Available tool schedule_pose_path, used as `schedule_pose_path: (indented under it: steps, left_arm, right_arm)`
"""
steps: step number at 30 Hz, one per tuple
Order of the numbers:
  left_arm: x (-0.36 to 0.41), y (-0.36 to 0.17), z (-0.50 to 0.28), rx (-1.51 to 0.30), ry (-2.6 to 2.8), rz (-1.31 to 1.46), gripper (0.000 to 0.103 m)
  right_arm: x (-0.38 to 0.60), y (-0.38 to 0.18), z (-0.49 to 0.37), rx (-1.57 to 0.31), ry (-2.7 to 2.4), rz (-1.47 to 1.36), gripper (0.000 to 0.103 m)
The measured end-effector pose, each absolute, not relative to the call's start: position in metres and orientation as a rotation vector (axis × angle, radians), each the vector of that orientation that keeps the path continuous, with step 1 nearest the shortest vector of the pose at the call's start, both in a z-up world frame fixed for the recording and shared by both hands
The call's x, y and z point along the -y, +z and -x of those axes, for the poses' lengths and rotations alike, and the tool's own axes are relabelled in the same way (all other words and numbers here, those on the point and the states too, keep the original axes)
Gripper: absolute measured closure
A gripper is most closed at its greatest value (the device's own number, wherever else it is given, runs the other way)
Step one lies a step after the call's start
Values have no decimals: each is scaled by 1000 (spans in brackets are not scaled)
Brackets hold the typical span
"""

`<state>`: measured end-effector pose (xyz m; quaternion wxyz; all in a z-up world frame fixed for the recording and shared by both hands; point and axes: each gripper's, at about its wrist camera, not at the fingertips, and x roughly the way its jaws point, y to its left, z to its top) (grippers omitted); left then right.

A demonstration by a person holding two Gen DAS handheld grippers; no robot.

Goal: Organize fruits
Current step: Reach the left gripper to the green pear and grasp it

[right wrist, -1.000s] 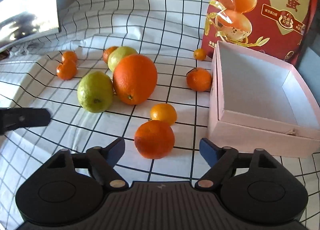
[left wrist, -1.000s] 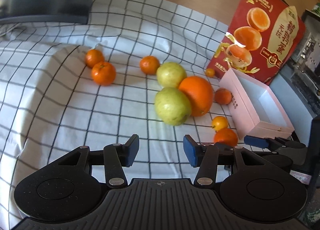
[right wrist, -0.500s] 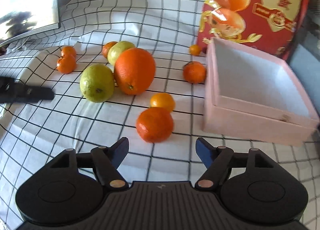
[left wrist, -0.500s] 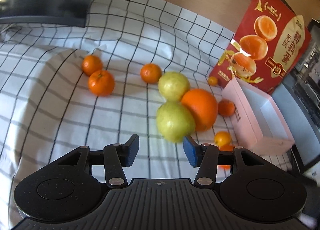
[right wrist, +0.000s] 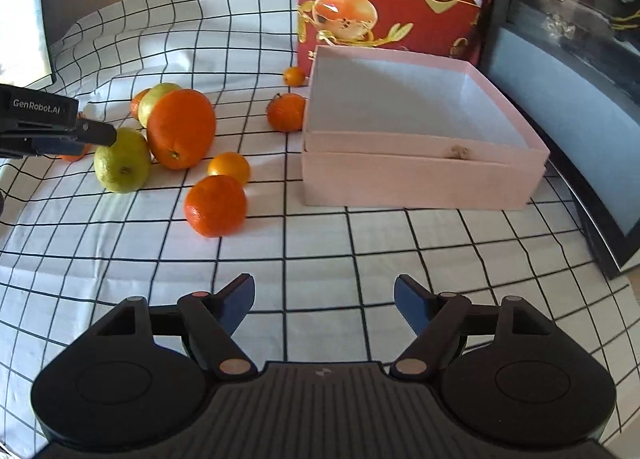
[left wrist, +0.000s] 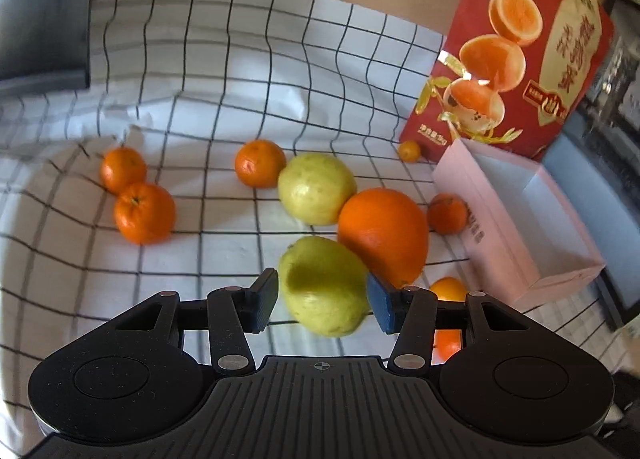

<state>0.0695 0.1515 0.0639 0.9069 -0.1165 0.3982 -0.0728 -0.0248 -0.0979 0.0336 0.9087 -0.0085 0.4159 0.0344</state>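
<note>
The left gripper [left wrist: 322,301] is straddling the nearer green guava [left wrist: 324,285] with spread jaws, not yet clamping; the fruit is sitting mid-cloth on the checkered tablecloth [left wrist: 200,107], touching the large orange [left wrist: 384,235]. The right gripper [right wrist: 324,301] is hanging released near the cloth's front edge, short of the pink box [right wrist: 420,175].

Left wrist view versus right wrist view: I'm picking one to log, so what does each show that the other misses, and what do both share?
Only the left wrist view shows the left gripper open astride the near green fruit, plus two tangerines off to the left. Only the right wrist view shows the right gripper open over bare checked cloth, and the whole inside of the pink box, which holds no fruit. Both show the big orange, the second green fruit and the red bag.
</note>
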Motion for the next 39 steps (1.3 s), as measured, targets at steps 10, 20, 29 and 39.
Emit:
schedule_pose_path:
  steps: [10, 20, 29, 39]
  left_arm:
    - [-160, 59, -71, -840, -145, 228, 41]
    - [-170, 47, -74, -864, -137, 336, 39]
    - [-164, 36, -97, -914, -161, 381, 34]
    - [-167, 29, -103, -961, -181, 463, 37]
  right_arm:
    - [84, 28, 25, -893, 108, 50, 25]
    - [82, 24, 29, -922, 137, 44, 25]
    - [81, 24, 35, -919, 152, 65, 25]
    - [91, 23, 34, -921, 125, 45, 24]
